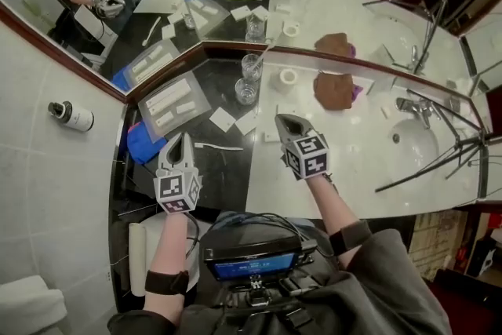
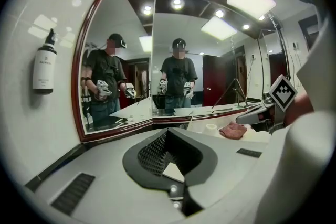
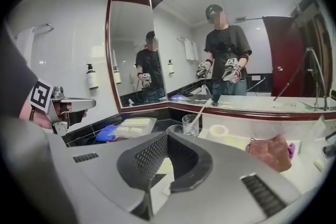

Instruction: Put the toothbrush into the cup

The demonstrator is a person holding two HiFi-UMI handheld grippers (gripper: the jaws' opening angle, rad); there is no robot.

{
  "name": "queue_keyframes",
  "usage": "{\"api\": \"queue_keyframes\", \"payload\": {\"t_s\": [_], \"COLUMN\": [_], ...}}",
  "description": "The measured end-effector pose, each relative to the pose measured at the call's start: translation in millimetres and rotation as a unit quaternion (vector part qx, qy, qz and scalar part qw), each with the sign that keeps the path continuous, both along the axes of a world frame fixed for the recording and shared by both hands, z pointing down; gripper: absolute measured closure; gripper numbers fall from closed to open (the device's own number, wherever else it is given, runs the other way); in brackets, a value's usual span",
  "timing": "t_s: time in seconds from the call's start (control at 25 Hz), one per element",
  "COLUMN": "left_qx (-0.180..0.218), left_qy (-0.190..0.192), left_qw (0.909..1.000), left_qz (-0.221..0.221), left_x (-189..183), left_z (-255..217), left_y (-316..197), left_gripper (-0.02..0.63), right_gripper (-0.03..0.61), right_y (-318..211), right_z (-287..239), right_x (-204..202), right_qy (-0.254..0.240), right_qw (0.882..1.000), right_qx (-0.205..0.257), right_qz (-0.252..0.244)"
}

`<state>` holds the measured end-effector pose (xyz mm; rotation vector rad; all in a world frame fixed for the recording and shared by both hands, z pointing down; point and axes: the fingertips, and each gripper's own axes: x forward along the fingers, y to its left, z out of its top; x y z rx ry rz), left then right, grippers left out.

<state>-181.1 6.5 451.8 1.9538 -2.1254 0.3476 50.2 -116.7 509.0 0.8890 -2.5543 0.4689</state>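
The toothbrush (image 1: 262, 56) stands in the cup (image 1: 252, 67), a clear glass near the mirror corner, where the black part of the bench (image 1: 227, 169) meets the white part. Its handle leans up and to the right over the rim. A second clear glass (image 1: 245, 92) stands just in front of the cup, toward the person, and looks empty.

Left of the glasses, a clear tray (image 1: 198, 94) holds flat white packets (image 1: 168, 97). A blue thing (image 1: 142, 143) lies beside the tray at the bench's left edge. A thin white strip (image 1: 220, 146) lies on the black surface in front of the tray.

A roll of white tape (image 1: 289, 78) sits right of the glasses, with a brown cloth (image 1: 333, 90) beyond it, and the sink (image 1: 412, 147) is farther right.

The left tongs (image 1: 181, 141) are closed with nothing between them, held over the black surface. The right tongs (image 1: 282, 121) are also closed and empty over the white surface, well apart from the cup. A dark-capped bottle (image 1: 70, 115) is on the tiled wall at left.
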Motion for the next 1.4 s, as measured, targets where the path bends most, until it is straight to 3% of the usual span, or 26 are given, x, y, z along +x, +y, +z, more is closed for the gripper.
{"api": "queue_keyframes", "payload": {"t_s": [0.28,0.64,1.04,1.24,1.4], "left_qx": [-0.001,0.005,0.0,-0.01,-0.015], "left_qy": [0.016,0.019,0.009,-0.004,-0.013], "left_qw": [0.9992,0.9969,0.9956,0.9939,0.9921], "left_qz": [0.038,0.077,0.094,0.11,0.124], "left_x": [42,72,77,76,71], "left_z": [1,-3,3,2,6], "left_y": [-26,-40,-46,-60,-74], "left_gripper": [0.612,0.612,0.612,0.612,0.612], "right_gripper": [0.561,0.561,0.56,0.555,0.493], "right_y": [-16,-13,-16,-41,-71], "right_z": [-3,7,15,21,28], "right_x": [79,103,85,56,21], "right_qy": [-0.026,-0.026,-0.033,-0.048,-0.065], "right_qw": [0.996,0.994,0.991,0.988,0.985], "right_qx": [-0.017,-0.025,-0.039,-0.051,-0.064], "right_qz": [0.085,0.105,0.12,0.138,0.144]}}
